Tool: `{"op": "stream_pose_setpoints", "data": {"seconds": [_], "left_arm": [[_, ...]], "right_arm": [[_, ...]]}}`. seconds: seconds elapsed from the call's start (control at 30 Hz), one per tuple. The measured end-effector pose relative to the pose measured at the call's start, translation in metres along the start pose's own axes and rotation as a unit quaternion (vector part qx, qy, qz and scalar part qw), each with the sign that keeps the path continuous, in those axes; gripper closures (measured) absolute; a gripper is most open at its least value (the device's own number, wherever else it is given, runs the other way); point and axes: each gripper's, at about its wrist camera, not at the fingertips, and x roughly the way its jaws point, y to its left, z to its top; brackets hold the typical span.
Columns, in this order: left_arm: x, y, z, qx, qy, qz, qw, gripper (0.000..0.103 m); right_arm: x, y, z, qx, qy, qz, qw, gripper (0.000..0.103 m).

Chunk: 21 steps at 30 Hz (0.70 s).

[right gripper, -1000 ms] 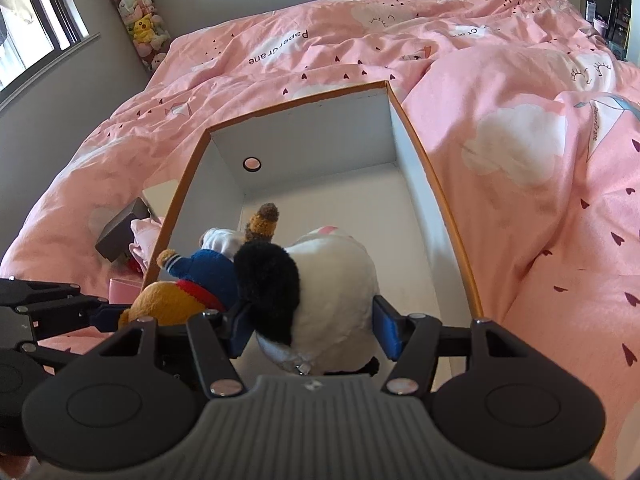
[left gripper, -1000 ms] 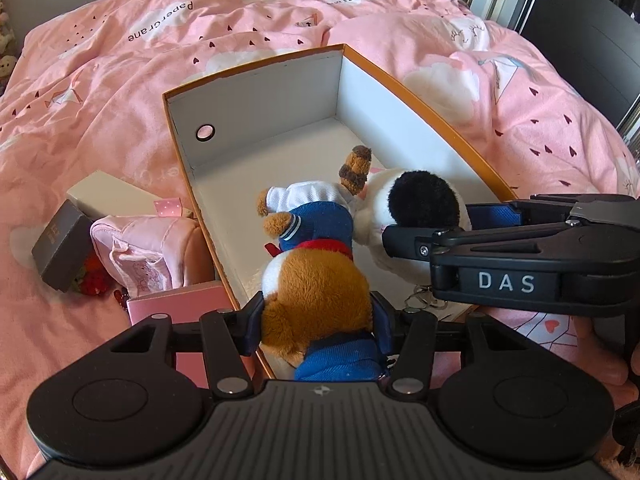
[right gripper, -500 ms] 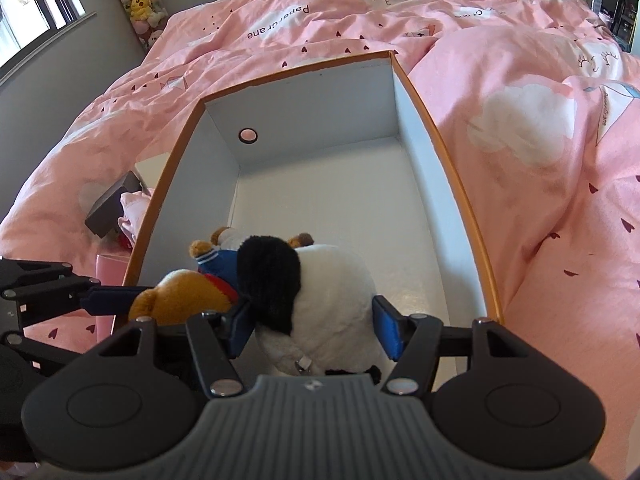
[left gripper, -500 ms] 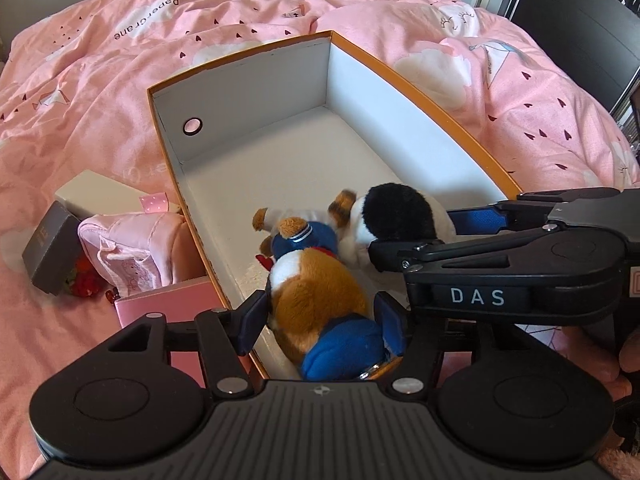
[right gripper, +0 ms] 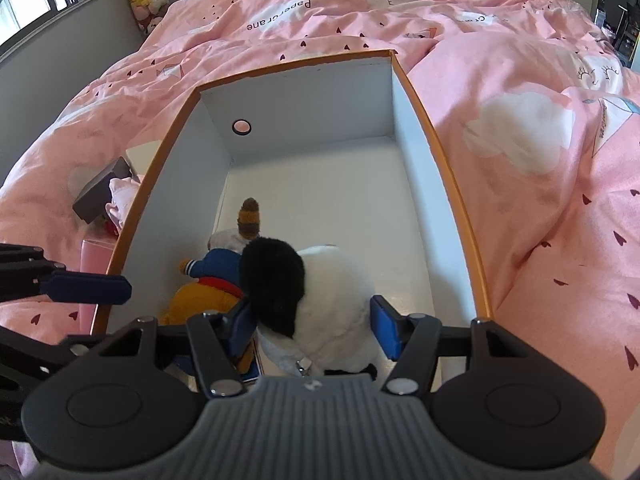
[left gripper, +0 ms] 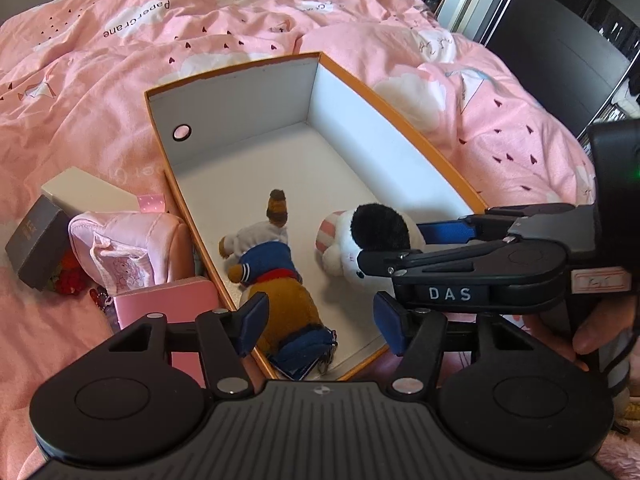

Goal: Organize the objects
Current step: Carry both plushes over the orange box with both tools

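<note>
We have our left gripper (left gripper: pixel 316 326) spread above the bear (left gripper: pixel 280 304), which lies free at the near end of the box (left gripper: pixel 400 120). Our right gripper (right gripper: pixel 312 328) brackets the white plush (right gripper: pixel 332 312) beside it; contact cannot be confirmed. A second ago the left gripper clamped the bear. Next: withdraw, then fetch the pouch (left gripper: pixel 120 252) left of the box.

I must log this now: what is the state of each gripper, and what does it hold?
Left gripper: open; the brown plush dog lies released between its pads.
Right gripper: around the white plush; a firm grip cannot be told.
</note>
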Motion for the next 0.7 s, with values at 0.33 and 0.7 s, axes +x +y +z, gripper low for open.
{"op": "stream_pose_setpoints", "data": {"seconds": [0.33,0.7], "left_arm": [[-0.016,0.018,0.007,0.004,-0.024,-0.008,0.9997,0.043],[-0.001,0.010,0.015,0.071,-0.005,-0.004,0.9974,0.047]], "right_arm": [[0.009,0.002,0.006,-0.031,0.027,-0.009,0.999,0.041],[-0.002,0.015,0.024,-0.137,0.035,-0.035,0.989,0.029]]}}
